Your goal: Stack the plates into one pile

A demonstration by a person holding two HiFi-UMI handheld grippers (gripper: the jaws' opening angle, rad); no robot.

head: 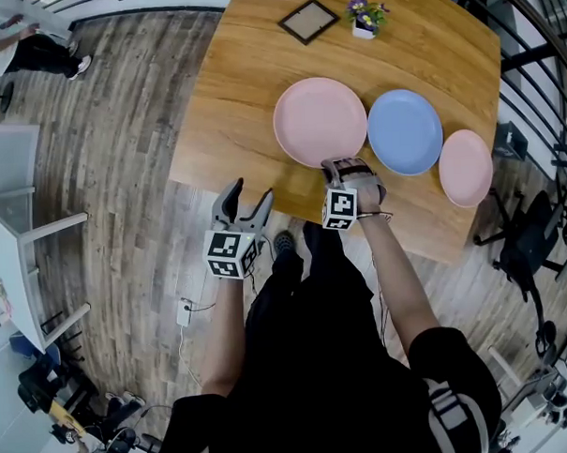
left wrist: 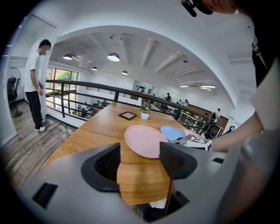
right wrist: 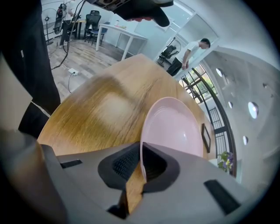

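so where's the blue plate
Head view, right side of the table: the blue plate lies between the large pink plate and the small pink plate.

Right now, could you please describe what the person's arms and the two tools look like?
The left tool and right tool each have a smooth grey body, two jaws lined with black ribbed pads, and a cube bearing black-and-white square markers. The person wears a black short-sleeved top with white stripes near the right shoulder. The forearms are uncovered.
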